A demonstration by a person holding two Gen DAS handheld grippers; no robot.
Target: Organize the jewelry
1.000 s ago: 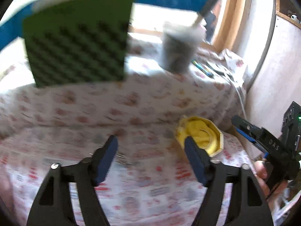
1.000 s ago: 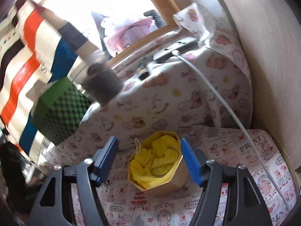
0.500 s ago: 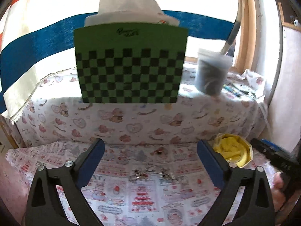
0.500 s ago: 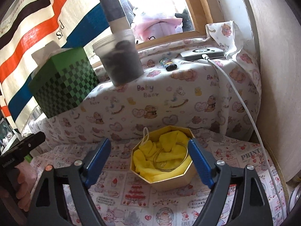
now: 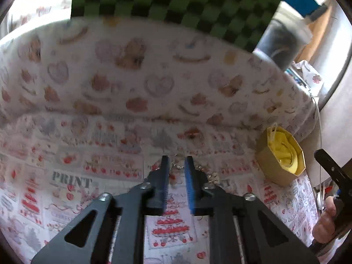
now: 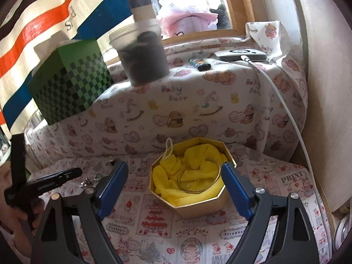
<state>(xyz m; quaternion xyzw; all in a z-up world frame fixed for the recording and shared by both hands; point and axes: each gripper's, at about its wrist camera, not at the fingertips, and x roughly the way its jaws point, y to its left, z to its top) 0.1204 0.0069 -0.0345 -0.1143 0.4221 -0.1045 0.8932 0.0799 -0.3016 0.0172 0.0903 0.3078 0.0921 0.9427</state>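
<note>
On the left, the left gripper [image 5: 177, 161] points steeply down at the printed cloth cover [image 5: 72, 176] of the bench, its blue-padded fingers [image 5: 189, 182] closing and now nearly together. A thin silver chain with small charms [image 5: 208, 174] lies on the cloth right at the fingertips; some links show in the narrow gap, but blur hides whether the pads already press on them, so a grip looks about to form rather than made. The low, tilted approach suits a flat, fine thing that must be pinched off the fabric.

Behind, on a raised ledge under the same kind of cloth, stand a green-and-black chequered cardboard box [image 6: 70, 83] and a translucent plastic tub of dark contents [image 6: 143, 55], both well apart from the work.

To the right, the gold octagonal cardboard box lined with yellow fabric [image 6: 193, 206] sits open on the bench, a thin gold bangle [image 6: 199, 176] already lying in the lining. The right gripper [image 6: 175, 180] hovers with its blue fingers [image 6: 236, 189] spread wide either side of the box and not touching it, probably ready to steady it while the chain is brought across.
</note>
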